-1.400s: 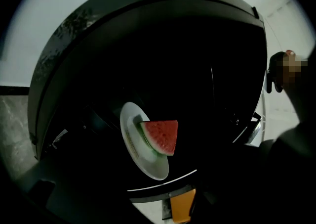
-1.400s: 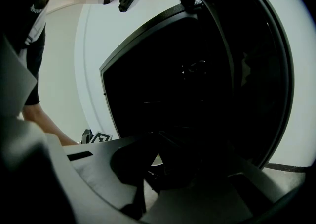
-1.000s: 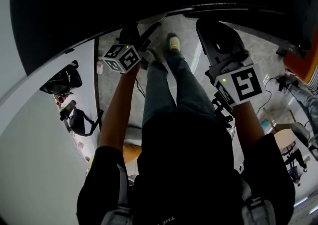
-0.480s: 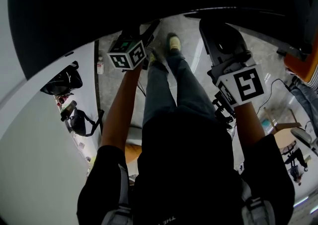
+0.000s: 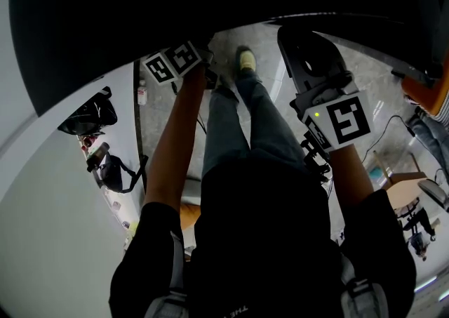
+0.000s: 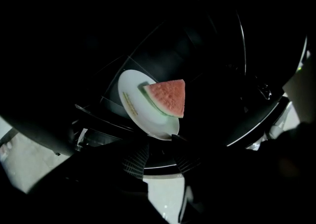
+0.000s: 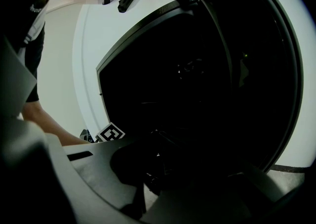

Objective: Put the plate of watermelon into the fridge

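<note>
My left gripper [image 6: 160,145] pinches the near rim of the plate [image 6: 133,102], so the far part stays free to go onto a shelf and the watermelon [image 6: 170,97] lies steady on it. The plate is inside the dark fridge [image 6: 232,40], but I cannot tell if it rests on anything. My right gripper [image 5: 303,46] is at the right, probably minding the door, and its view is too dark to read its jaws.

White plate [image 6: 134,100] is tilted steeply, almost on edge, its lower rim pinched in my left claw [image 6: 159,145]. On it is a red watermelon [image 6: 170,98] wedge, green rind against the plate. The dark fridge [image 6: 217,40] interior lies all around them.
</note>
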